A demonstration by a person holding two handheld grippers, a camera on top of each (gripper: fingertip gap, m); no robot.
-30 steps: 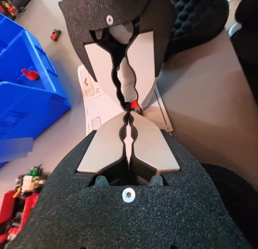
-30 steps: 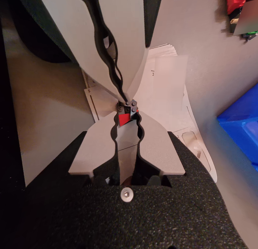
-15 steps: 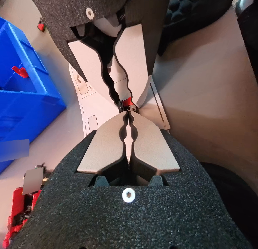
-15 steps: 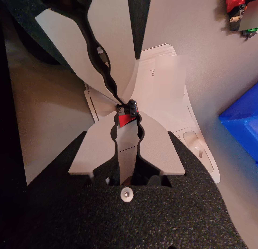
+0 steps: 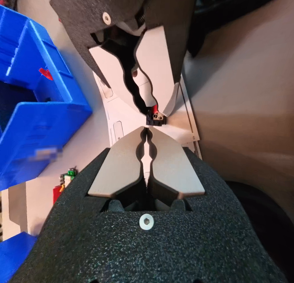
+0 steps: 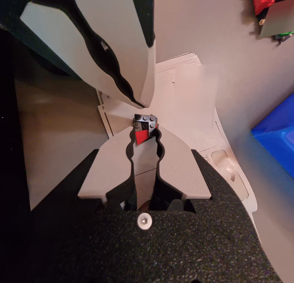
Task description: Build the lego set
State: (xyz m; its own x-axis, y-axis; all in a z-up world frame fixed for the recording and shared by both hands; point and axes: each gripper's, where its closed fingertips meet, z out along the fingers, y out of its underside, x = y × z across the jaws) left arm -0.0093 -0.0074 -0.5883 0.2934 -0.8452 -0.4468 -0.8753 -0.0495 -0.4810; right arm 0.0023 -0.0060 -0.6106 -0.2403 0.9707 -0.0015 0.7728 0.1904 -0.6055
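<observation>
A small black and red lego assembly (image 6: 144,126) sits between my right gripper's (image 6: 145,130) fingertips, which are shut on it, above the open instruction booklet (image 6: 190,100). Its studs face my left gripper (image 6: 140,106). In the left wrist view my left gripper (image 5: 147,129) is shut and empty, its tips a short way from the assembly (image 5: 155,118), which the right gripper (image 5: 154,114) holds from the far side.
Blue bins (image 5: 39,116) stand at the left in the left wrist view, one with a red piece (image 5: 46,73) inside. A partly built red model (image 5: 63,184) lies at lower left. The booklet (image 5: 120,116) lies on the table under both grippers.
My left gripper has drawn back from the assembly, so a gap now shows between its tips and the black plate. The right gripper keeps its hold.
</observation>
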